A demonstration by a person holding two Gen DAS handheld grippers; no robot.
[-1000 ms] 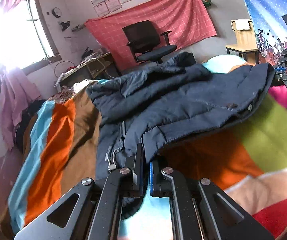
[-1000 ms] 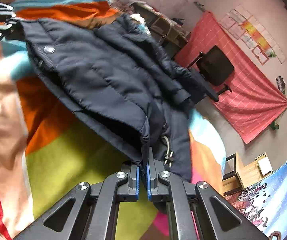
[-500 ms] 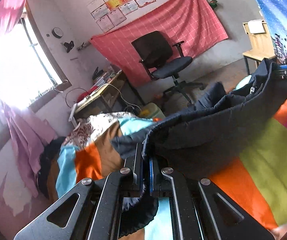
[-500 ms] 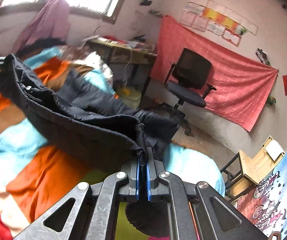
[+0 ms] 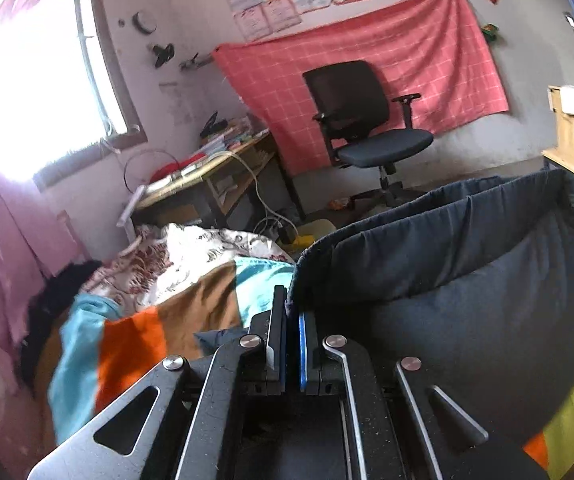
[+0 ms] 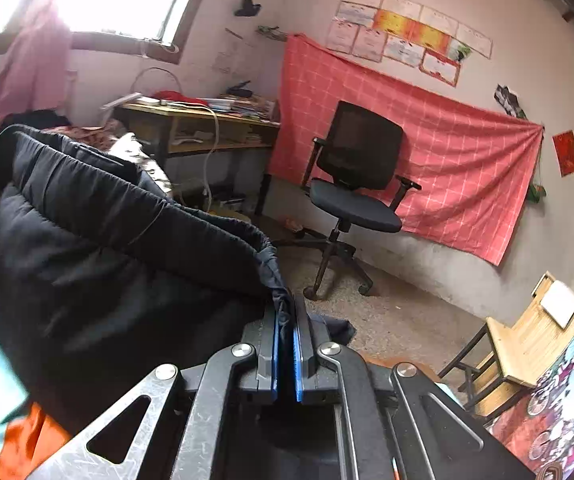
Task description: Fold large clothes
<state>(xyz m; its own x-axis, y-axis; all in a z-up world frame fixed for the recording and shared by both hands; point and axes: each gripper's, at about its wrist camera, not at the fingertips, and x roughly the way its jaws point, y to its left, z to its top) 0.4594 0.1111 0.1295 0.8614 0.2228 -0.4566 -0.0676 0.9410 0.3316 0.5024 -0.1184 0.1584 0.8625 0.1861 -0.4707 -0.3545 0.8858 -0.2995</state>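
Jacket (image 5: 467, 280) now raised between tongs (image 5: 291, 312)

Jacket (image 6: 99, 248) hem in gripper (image 6: 286, 312)

Daylit room, window blown out, heavy fisheye warp.
Light comes from the window (image 5: 27, 92) at upper left in both views; it clips to pure white and spills haze over the pink curtain (image 6: 35, 68). Far wall evenly lit. Dark jacket (image 5: 467, 280) loses fold detail in shadow. Striped bedspread (image 5: 127, 344) smeared by blur. Black vignette at the corners, straight lines bow near the edges.
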